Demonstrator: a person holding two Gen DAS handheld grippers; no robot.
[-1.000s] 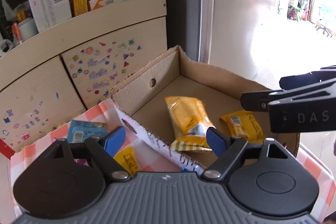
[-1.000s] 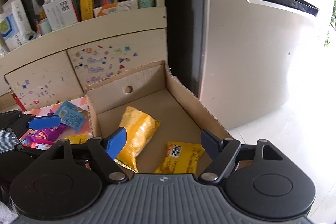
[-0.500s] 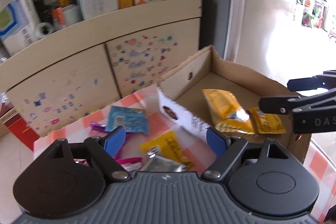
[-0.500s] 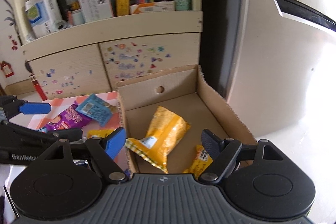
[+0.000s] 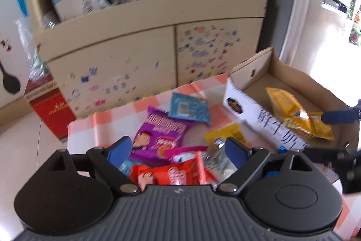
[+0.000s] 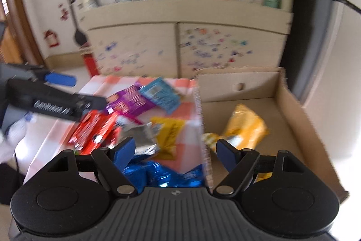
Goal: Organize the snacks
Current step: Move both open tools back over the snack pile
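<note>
Several snack packets lie in a heap on the checked cloth (image 5: 117, 114): a purple packet (image 5: 158, 134), a light blue one (image 5: 189, 108), a small yellow one (image 5: 222, 134), a red one (image 5: 171, 175) and a silver one (image 6: 144, 137). My left gripper (image 5: 178, 149) hovers over this heap, jaws opening, nothing pressed between the pads. A cardboard box (image 6: 302, 119) at the right holds a large yellow bag (image 6: 246, 128) and a smaller yellow packet (image 5: 320, 128). My right gripper (image 6: 176, 150) stands open above the box's left wall (image 6: 200, 110), holding nothing. Shiny blue wrappers (image 6: 158, 175) lie just under it.
Behind the table stands a beige cabinet (image 5: 135, 60) with stickers on its doors and a shelf full of boxes and bottles. A red box (image 5: 54, 110) stands on the floor at the left. A pale fridge (image 6: 334, 60) is at the right.
Both grippers swung left, from over the box toward the heap of packets on the cloth. The left jaws have spread a little wider. The packets and the box lie as before.
</note>
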